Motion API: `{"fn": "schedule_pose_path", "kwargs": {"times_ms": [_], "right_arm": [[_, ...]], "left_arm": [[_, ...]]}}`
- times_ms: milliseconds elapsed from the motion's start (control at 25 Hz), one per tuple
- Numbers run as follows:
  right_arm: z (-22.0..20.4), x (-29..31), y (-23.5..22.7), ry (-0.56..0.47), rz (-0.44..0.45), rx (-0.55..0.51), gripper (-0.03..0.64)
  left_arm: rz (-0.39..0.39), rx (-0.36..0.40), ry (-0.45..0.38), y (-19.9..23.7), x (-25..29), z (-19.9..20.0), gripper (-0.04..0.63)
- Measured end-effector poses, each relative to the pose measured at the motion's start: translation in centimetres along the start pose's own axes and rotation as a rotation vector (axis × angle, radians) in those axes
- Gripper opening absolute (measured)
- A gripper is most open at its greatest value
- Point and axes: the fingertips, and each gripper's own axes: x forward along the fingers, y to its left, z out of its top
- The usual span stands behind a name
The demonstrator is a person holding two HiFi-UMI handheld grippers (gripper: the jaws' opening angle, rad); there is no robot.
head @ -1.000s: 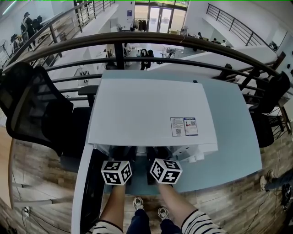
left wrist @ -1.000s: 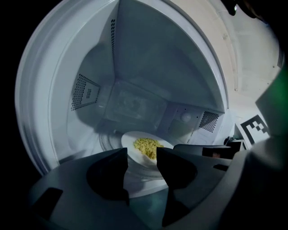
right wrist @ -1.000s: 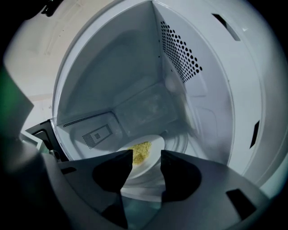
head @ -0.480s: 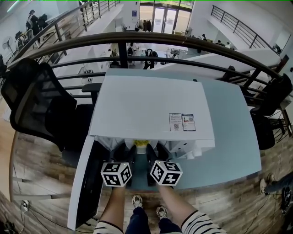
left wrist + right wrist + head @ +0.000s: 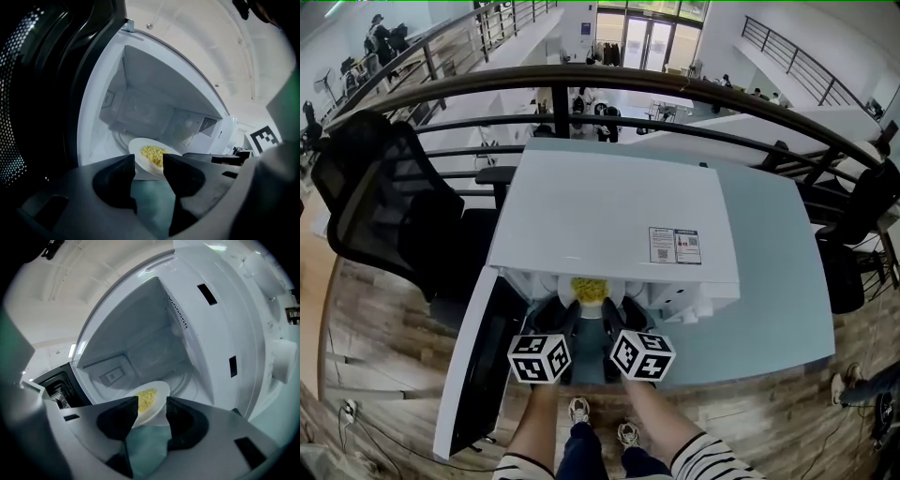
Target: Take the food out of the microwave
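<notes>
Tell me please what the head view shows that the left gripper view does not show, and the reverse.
Only the head view: the microwave's top with its sticker, the black chair, the railing, the person's shoes. Only the left gripper view: the cavity's back wall and a vent grille. Both: the white plate of yellow food at the microwave's mouth, and the open door.

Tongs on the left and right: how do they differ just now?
The left tongs clamp the plate's left edge; the right tongs clamp its right edge. The left tongs sit beside the dark open door; the right tongs sit beside the microwave's white front panel. Shared: both are shut on the same white plate of yellow food, at the microwave's mouth.
</notes>
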Motion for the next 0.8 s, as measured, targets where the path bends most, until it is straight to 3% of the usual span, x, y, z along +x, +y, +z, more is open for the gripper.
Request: {"fn": "schedule_pose_path", "kwargs": {"times_ms": [240, 520, 800], "right_arm": [[0.0, 0.4, -0.6, -0.004, -0.007, 0.034, 0.193], [-0.7, 1.1, -1.4, 0.013, -0.013, 0.09, 0.189], [-0.8, 1.2, -1.2, 0.027, 0.014, 0.14, 0.132]], "left_arm": [[0.011, -0.088, -0.033, 1.0, 0.1, 0.2, 0.181], [-0.02, -0.164, 0.004, 1.5, 0.9, -0.7, 0.181], [-0.043, -0.194, 0.012, 1.3, 1.2, -1.0, 0.155]]}}
